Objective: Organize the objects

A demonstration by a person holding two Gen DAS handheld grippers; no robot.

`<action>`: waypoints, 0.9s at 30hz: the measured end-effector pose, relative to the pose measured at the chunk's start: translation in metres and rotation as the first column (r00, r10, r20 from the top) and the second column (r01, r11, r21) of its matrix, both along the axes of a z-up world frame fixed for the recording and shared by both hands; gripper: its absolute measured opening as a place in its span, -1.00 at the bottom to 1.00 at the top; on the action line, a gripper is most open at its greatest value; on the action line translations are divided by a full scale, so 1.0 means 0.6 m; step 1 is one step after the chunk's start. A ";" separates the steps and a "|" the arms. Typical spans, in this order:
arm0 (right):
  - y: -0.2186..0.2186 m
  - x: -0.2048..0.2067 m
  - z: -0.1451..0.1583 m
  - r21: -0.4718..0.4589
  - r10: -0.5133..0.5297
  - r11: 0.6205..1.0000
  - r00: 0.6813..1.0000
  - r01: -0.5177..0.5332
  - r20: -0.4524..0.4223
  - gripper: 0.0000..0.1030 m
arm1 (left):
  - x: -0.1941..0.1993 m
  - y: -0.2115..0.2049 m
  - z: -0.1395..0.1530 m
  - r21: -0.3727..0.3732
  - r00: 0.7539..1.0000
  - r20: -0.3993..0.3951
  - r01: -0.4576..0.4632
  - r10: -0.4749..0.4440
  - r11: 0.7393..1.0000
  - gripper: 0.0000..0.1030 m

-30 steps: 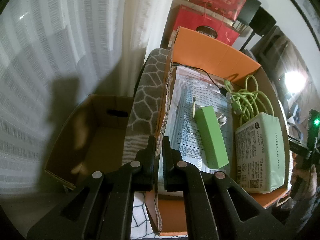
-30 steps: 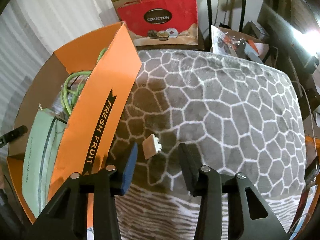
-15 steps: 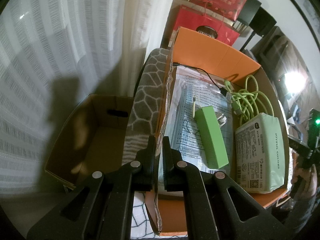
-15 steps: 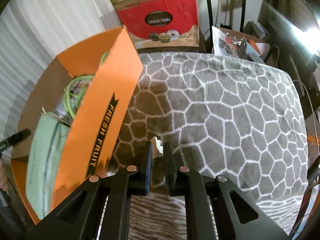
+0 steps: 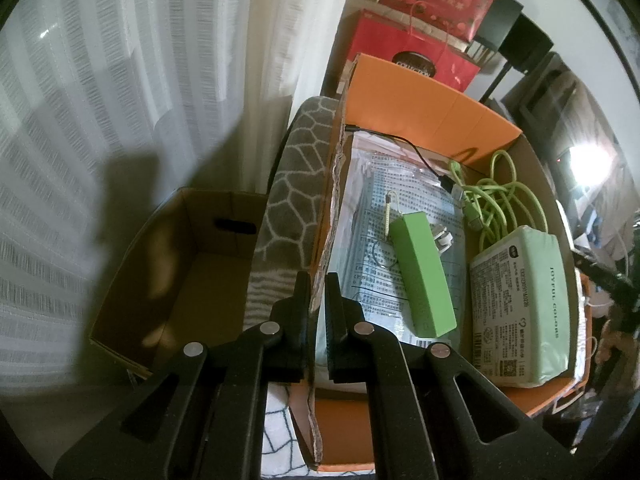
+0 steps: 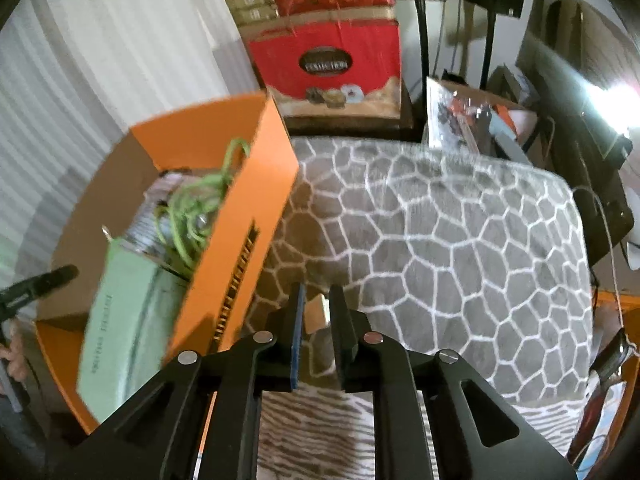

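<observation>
My left gripper (image 5: pixel 318 284) is shut on the torn left wall of the orange cardboard box (image 5: pixel 420 112). Inside the box lie a green power bank (image 5: pixel 424 276), a coiled green cable (image 5: pixel 500 200), a mint-green pack (image 5: pixel 524 308) and a printed plastic bag (image 5: pixel 372 200). My right gripper (image 6: pixel 316 300) hangs over the grey patterned blanket (image 6: pixel 460 240), just right of the orange box (image 6: pixel 240 220). A small beige block (image 6: pixel 316 314) sits between its pads and fills the gap. Those jaws are opening slightly.
An open brown carton (image 5: pixel 192 280) stands left of the blanket (image 5: pixel 292 184), by the white curtain (image 5: pixel 120 100). Red gift bags (image 6: pixel 332 64) and a clear bag of small parts (image 6: pixel 472 116) sit beyond the blanket. Dark furniture stands on the right.
The right jaws closed in from wide apart around the beige block, and the block now sits between the pads. The right view shifted and blurred. The left gripper and box wall kept still.
</observation>
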State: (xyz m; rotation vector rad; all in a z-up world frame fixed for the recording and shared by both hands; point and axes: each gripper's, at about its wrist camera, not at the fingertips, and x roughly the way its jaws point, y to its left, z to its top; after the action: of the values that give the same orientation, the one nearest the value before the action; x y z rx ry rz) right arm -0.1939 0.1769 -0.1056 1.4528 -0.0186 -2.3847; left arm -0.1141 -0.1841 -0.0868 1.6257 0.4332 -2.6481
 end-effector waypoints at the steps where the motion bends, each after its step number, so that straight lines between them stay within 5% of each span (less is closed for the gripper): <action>1: -0.001 -0.002 -0.009 0.003 -0.001 1.000 1.000 0.001 0.009 -0.60 | 0.000 0.000 0.000 -0.001 1.000 0.000 0.000 0.000 1.000 -0.91; 9: -0.002 -0.016 -0.059 0.019 -0.011 1.000 0.999 0.010 0.050 -0.55 | 0.000 0.001 0.000 -0.002 1.000 0.000 0.000 0.000 1.000 -0.91; 15: -0.005 -0.008 -0.062 0.022 0.001 1.000 0.999 -0.002 0.036 -0.69 | 0.000 0.001 0.000 -0.002 1.000 0.000 0.000 0.000 1.000 -0.91; 27: 0.002 0.014 0.056 -0.026 0.008 1.000 0.997 -0.010 -0.081 -0.69 | 0.000 0.001 0.000 -0.003 1.000 0.000 0.000 0.000 1.000 -0.91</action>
State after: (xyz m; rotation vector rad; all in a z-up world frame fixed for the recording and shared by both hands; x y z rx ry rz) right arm -0.1856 0.1782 -0.0718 1.3408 -0.0241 -2.4248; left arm -0.1140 -0.1835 -0.0867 1.6246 0.4289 -2.6471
